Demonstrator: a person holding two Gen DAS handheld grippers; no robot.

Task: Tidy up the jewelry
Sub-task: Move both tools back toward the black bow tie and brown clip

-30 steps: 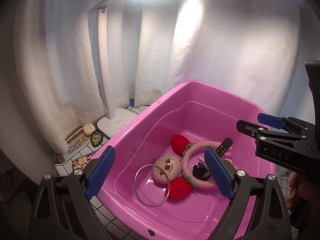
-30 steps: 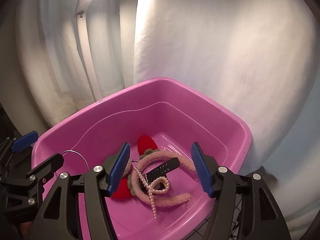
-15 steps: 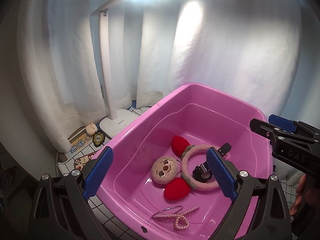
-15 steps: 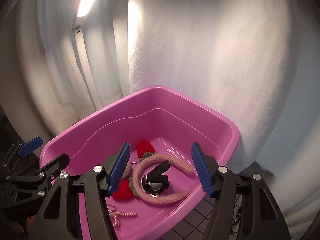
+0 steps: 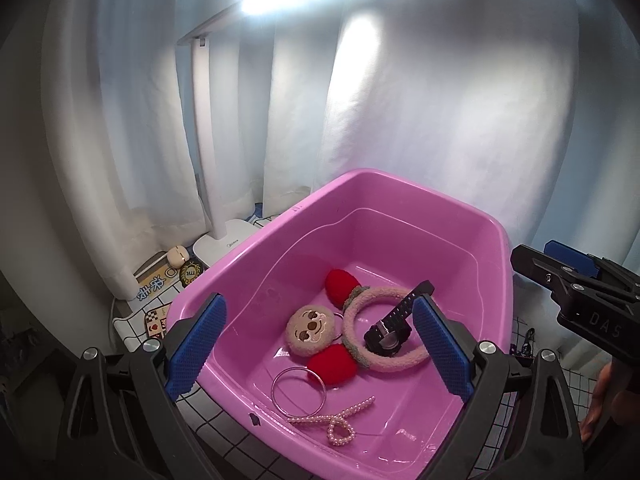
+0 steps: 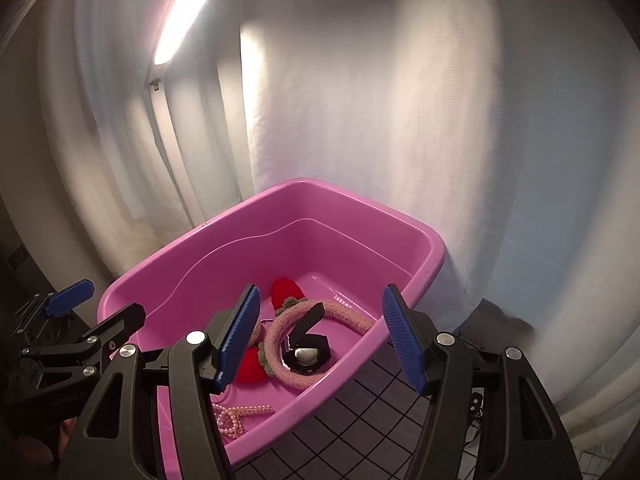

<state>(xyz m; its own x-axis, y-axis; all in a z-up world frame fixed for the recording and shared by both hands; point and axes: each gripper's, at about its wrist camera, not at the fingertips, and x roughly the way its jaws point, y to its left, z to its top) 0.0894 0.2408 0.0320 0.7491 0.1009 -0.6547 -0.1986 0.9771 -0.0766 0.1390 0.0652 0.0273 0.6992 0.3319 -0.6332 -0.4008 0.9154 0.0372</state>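
"DAS" on the right gripper (image 5: pixel 576 276) body, possibly "Midea" on the lamp base (image 5: pixel 224 245)

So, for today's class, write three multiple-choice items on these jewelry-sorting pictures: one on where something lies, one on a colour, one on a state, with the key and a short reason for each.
1. Where does the black watch lie?
A. inside the loop of the fuzzy headband
B. on the tiled cloth outside the tub
C. between the right gripper's pads

2. What colour is the tub?
A. blue
B. pink
C. white

3. How does the left gripper stand?
A. shut on the pearl strand
B. shut on the metal ring
C. open and holding nothing

Key: 1 A, the headband curves around the watch on the tub floor. 2 B, rim and walls are pink in both views. 3 C, its blue pads stand wide apart, and the pearl strand and the metal ring lie loose in the tub.
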